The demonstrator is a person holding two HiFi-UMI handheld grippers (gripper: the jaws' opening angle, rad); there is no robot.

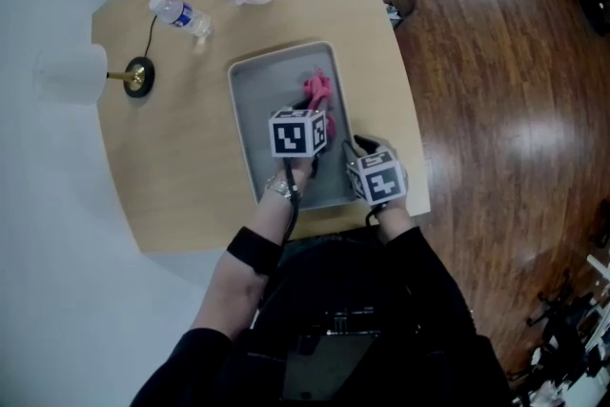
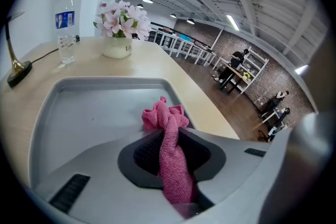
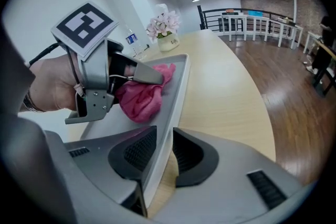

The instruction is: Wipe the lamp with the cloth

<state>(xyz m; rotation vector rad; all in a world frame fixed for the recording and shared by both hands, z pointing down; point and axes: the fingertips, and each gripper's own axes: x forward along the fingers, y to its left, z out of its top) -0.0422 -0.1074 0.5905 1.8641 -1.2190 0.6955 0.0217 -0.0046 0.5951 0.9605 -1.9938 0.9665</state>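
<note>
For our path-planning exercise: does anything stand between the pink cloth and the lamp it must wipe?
Only the tray's raised rim on the side facing the lamp, which the cloth in the left tool must clear. Beyond it the table is bare up to the lamp; the water bottle stands off that line.

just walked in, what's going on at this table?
A person works two handheld grippers at a light wooden table. The left gripper is shut on a pink terry cloth, bunched over a grey rectangular tray. The right gripper is clamped on that tray's rim. The white-shaded lamp with a brass base stands untouched at the table's left edge in the head view, so wiping has not begun.
</note>
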